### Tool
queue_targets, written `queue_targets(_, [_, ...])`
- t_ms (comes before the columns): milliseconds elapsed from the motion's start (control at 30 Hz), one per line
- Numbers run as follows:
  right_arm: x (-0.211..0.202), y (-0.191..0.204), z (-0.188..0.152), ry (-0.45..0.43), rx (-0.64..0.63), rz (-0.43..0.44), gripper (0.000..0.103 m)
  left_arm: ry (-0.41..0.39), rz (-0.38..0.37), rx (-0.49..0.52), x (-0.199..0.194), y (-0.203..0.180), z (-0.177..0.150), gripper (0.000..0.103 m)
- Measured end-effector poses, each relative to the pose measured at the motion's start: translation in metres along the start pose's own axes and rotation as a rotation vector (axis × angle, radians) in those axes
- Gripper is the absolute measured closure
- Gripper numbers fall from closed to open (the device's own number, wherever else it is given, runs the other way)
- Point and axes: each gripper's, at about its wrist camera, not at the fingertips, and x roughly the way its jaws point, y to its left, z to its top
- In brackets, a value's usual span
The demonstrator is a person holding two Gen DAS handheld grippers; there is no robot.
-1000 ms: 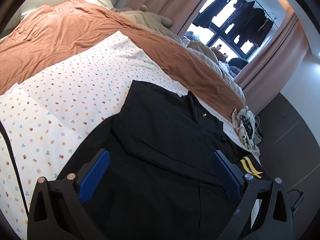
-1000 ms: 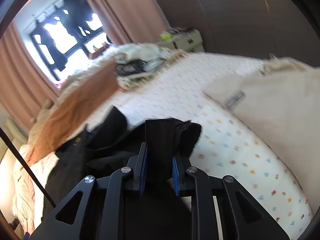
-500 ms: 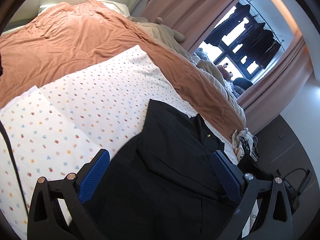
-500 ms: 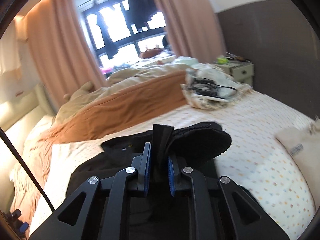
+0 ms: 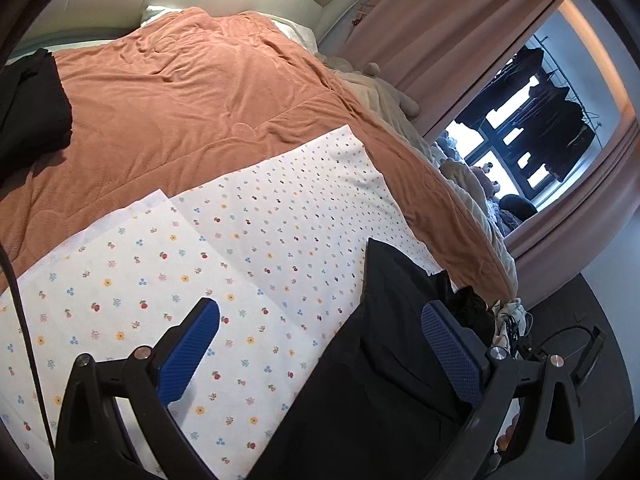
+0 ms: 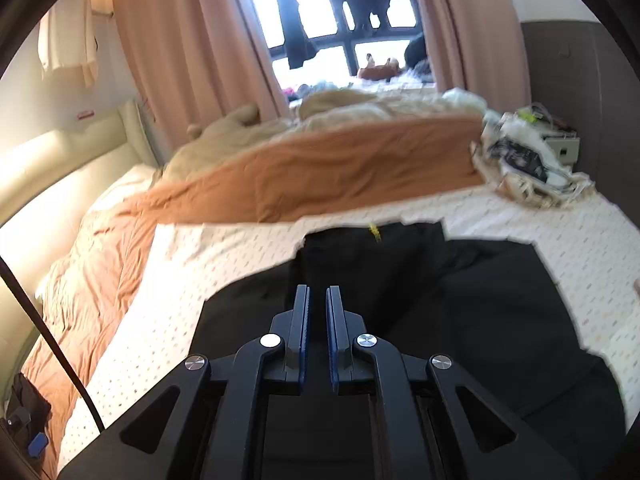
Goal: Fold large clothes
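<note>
Directly under and ahead of the right hand-held gripper (image 6: 317,304): black garment (image 6: 460,300), spread fairly flat on the floral sheet (image 6: 224,248) of the bed, with a folded-over panel and a small yellow tag (image 6: 374,233) at its far edge. Right blue pads (image 6: 304,320) drawn close, only a narrow slit left; no cloth visible in that slit, though dark fabric behind makes it hard to be sure, so whether clenched on anything cannot be told. Left hand-held gripper (image 5: 320,344) released, pads (image 5: 192,348) spread wide, nothing between them; garment edge (image 5: 384,360) below and toward its right finger, bare sheet below the left finger. By the look of it, midway: one layer seemingly laid over already, outline still broad and uneven, more folds and smoothing judged necessary before a compact stack. Farther out from both grippers, orange blanket (image 5: 200,92) across the bed, touching the sheet's far border. To the far left of the left gripper, another dark cloth (image 5: 32,112) on that blanket, possibly waiting its turn. Beyond, beige bedding, a pale bundle with cables (image 6: 528,160) near the bed corner, pink curtains (image 6: 192,40), and a window (image 6: 340,12) with dark clothes hanging.
</note>
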Motion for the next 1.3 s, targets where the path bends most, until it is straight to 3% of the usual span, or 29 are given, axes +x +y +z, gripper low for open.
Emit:
queue_targets(167, [0.016, -0.004, 0.001, 0.086, 0.003, -0.035, 0.097, 0.006, -0.008, -0.009, 0.003, 0.000, 0.000, 0.000])
queue_targets(233, [0.016, -0.018, 0.000, 0.100, 0.024, -0.031, 0.091, 0.015, -0.017, 0.003, 0.006, -0.007, -0.003, 0.000])
queue_targets(267, [0.014, -0.024, -0.001, 0.094, 0.028, -0.040, 0.075, 0.021, -0.021, 0.015, 0.007, -0.012, -0.005, 0.000])
queue_targets(300, [0.012, -0.030, -0.002, 0.086, 0.032, -0.046, 0.035, 0.025, -0.024, 0.025, 0.009, -0.017, -0.007, 0.000])
queue_targets(333, [0.006, -0.043, -0.003, 0.079, 0.047, -0.036, 0.012, 0.030, -0.027, 0.035, 0.010, -0.021, -0.010, 0.000])
queue_targets(367, [0.003, -0.049, -0.005, 0.070, 0.060, -0.033, 0.000, 0.034, -0.032, 0.045, 0.011, -0.026, -0.012, 0.000])
queue_targets(567, [-0.009, -0.095, -0.020, 0.129, 0.132, -0.077, 0.000, 0.058, -0.047, 0.088, 0.017, -0.055, -0.026, 0.000])
queue_targets(800, [-0.034, -0.142, -0.036, 0.116, 0.301, -0.085, 0.000, 0.074, -0.064, 0.162, 0.019, -0.098, -0.045, 0.000])
queue_targets(933, [-0.048, -0.171, -0.045, 0.094, 0.383, -0.141, 0.000, 0.077, -0.102, 0.201, 0.020, -0.120, -0.057, 0.000])
queue_targets(1133, [-0.040, -0.221, -0.062, 0.132, 0.636, -0.054, 0.001, 0.127, -0.116, 0.277, 0.041, -0.156, -0.073, 0.000])
queue_targets(1300, [-0.037, -0.242, -0.067, 0.125, 0.708, -0.050, 0.001, 0.166, -0.145, 0.334, 0.069, -0.190, -0.072, 0.000])
